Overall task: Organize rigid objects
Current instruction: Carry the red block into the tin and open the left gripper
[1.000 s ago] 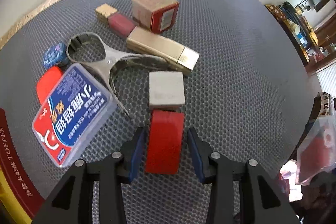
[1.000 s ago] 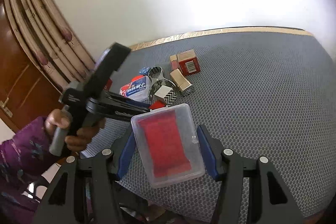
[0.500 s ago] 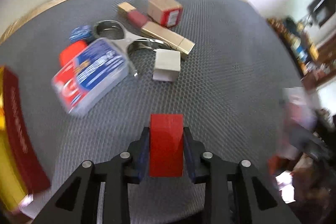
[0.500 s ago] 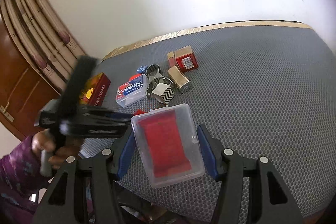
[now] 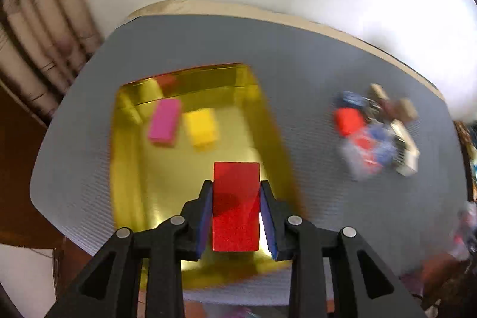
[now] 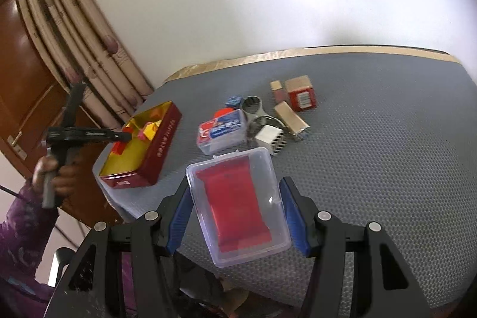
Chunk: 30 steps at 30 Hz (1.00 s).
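Observation:
My left gripper (image 5: 235,187) is shut on a red block (image 5: 235,216) and holds it above the near end of a gold-lined red tin (image 5: 131,169). A pink block (image 5: 165,121) and a yellow block (image 5: 200,126) lie inside the tin. In the right wrist view the left gripper (image 6: 126,136) reaches over the tin (image 6: 161,145) with the red block (image 6: 119,148) below its tip. My right gripper (image 6: 235,185) is shut on a clear plastic box (image 6: 238,204) with a red insert, held above the grey mat.
Right of the tin lies a cluster: a blue-and-red plastic case (image 6: 223,131), a metal ring tool (image 6: 253,106), a gold bar (image 6: 290,116), a cardboard-and-red cube (image 6: 301,93) and a white zigzag-patterned block (image 6: 271,137). A person's hand (image 6: 56,172) holds the left gripper at the table's left edge.
The left gripper closed on the red block, lifted it from beside the cluster and carried it left over the tin. The right gripper still holds the clear box and barely shifted.

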Each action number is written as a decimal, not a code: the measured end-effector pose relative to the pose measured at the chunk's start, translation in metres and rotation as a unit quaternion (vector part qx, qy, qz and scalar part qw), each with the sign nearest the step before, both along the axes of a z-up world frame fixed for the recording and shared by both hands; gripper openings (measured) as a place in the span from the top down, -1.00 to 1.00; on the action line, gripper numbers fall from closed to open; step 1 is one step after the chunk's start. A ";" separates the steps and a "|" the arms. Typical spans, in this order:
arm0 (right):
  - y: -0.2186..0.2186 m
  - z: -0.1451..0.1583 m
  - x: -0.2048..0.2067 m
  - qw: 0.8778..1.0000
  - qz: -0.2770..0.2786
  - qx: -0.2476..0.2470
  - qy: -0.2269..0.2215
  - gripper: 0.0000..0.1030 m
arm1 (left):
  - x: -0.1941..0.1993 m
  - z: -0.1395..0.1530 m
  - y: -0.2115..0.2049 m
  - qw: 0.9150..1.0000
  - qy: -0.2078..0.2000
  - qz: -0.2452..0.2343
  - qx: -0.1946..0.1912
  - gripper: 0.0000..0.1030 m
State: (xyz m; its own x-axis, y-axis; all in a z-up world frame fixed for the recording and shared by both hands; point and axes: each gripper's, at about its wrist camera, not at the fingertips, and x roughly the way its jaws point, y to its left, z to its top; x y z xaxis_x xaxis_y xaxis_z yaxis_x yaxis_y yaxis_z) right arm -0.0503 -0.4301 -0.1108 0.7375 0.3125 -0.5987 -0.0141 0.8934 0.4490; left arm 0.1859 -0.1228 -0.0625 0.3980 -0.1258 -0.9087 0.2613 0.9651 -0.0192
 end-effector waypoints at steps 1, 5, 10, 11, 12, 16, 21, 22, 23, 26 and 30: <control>0.003 0.001 0.001 1.000 0.003 -0.001 0.001 -0.06 | 0.005 -0.006 0.011 1.000 -0.001 0.010 0.009 0.41; 0.011 0.001 0.005 1.000 0.009 -0.005 0.007 -0.06 | 0.036 -0.027 0.044 0.999 0.016 0.034 0.011 0.41; 0.016 0.000 0.009 1.000 0.011 -0.010 0.015 -0.06 | 0.051 -0.043 0.051 0.998 0.021 0.048 0.020 0.41; 0.017 0.000 0.011 1.000 0.012 -0.010 0.017 -0.06 | 0.054 -0.046 0.053 0.998 0.020 0.048 0.020 0.41; 0.018 0.000 0.012 1.000 0.012 -0.011 0.018 -0.06 | 0.058 -0.050 0.052 0.998 0.020 0.049 0.023 0.41; 0.023 -0.002 0.018 0.999 0.019 -0.013 0.024 -0.06 | 0.068 -0.059 0.048 0.998 0.024 0.051 0.027 0.41; 0.032 -0.006 0.023 0.999 0.027 -0.014 0.031 -0.06 | 0.075 -0.064 0.050 0.998 0.011 0.045 0.047 0.41; 0.033 -0.007 0.023 0.999 0.029 -0.014 0.032 -0.06 | 0.075 -0.063 0.052 0.998 0.009 0.044 0.051 0.41; 0.035 -0.007 0.024 0.999 0.030 -0.015 0.034 -0.06 | 0.076 -0.064 0.051 0.998 0.005 0.042 0.056 0.41; 0.038 -0.010 0.026 0.999 0.034 -0.014 0.037 -0.06 | 0.077 -0.066 0.053 0.997 0.004 0.038 0.063 0.40; 0.042 -0.011 0.027 0.998 0.038 -0.012 0.041 -0.07 | 0.076 -0.063 0.056 0.998 0.008 0.029 0.057 0.40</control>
State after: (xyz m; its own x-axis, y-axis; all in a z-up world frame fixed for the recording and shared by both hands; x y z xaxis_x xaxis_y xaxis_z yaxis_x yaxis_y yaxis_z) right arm -0.0230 -0.3879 -0.1220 0.6600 0.3502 -0.6646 -0.0461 0.9019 0.4295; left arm 0.2615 -0.0668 -0.1258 0.3877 0.0011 -0.9218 0.2053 0.9748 0.0875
